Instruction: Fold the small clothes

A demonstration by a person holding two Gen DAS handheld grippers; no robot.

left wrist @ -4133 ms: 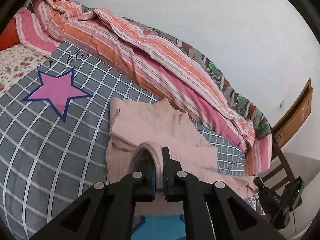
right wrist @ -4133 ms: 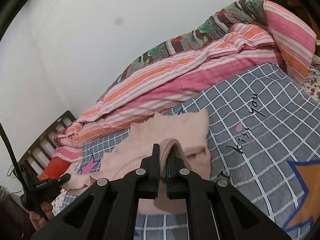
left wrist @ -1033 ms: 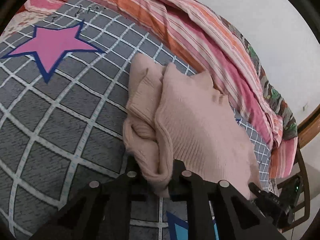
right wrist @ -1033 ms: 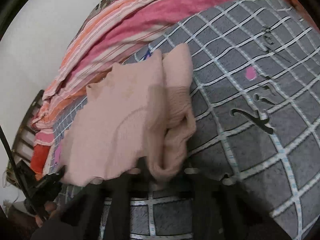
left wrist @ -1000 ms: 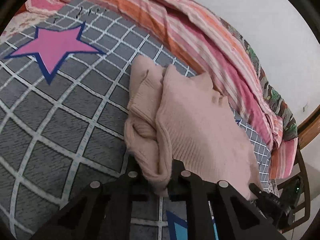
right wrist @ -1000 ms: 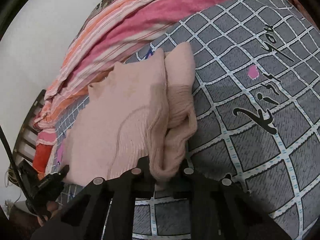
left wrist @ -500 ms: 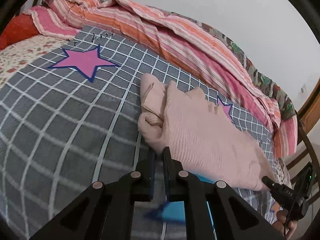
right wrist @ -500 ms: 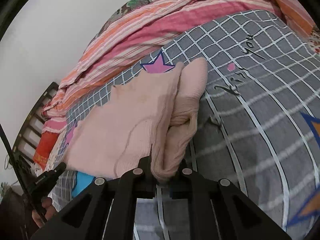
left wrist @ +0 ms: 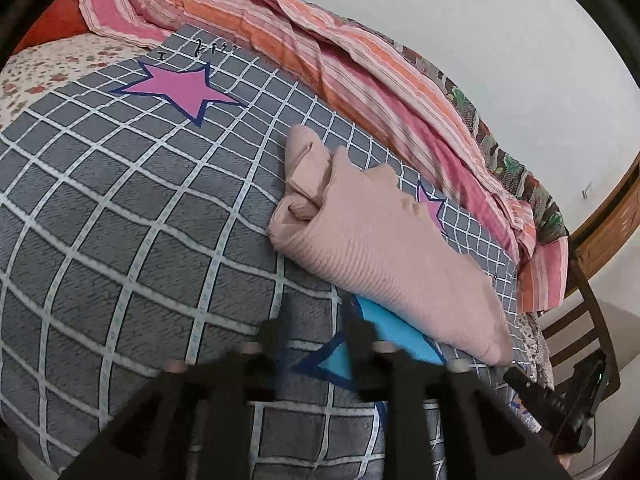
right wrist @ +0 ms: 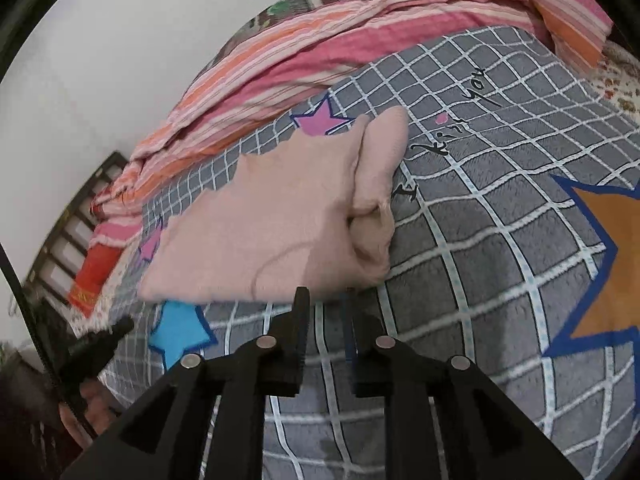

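Note:
A pale pink knitted sweater (left wrist: pixel 372 236) lies folded on the grey checked blanket (left wrist: pixel 120 216), its sleeve bunched at the fold's end. My left gripper (left wrist: pixel 316 320) hovers just short of the sweater's near edge. Its jaws are opening and nothing is between them. In the right wrist view the same sweater (right wrist: pixel 276 208) lies flat ahead. My right gripper (right wrist: pixel 326 304) stands right at its near hem, jaws opening, with only blanket (right wrist: pixel 480 264) showing in the gap. Each gripper shows small in the other's view: right gripper (left wrist: pixel 560 412), left gripper (right wrist: pixel 96 348).
A rumpled pink and orange striped quilt (left wrist: pixel 360 64) is heaped along the wall behind the sweater. A floral sheet (left wrist: pixel 48 68) and red pillow (right wrist: pixel 96 272) lie at the bed's head. A wooden chair (left wrist: pixel 576 320) stands beyond the foot of the bed.
Both grippers held the sweater's folded edge a second ago. They have let go, drawn back toward the near side, and their jaws have parted. The sweater stays folded on the blanket.

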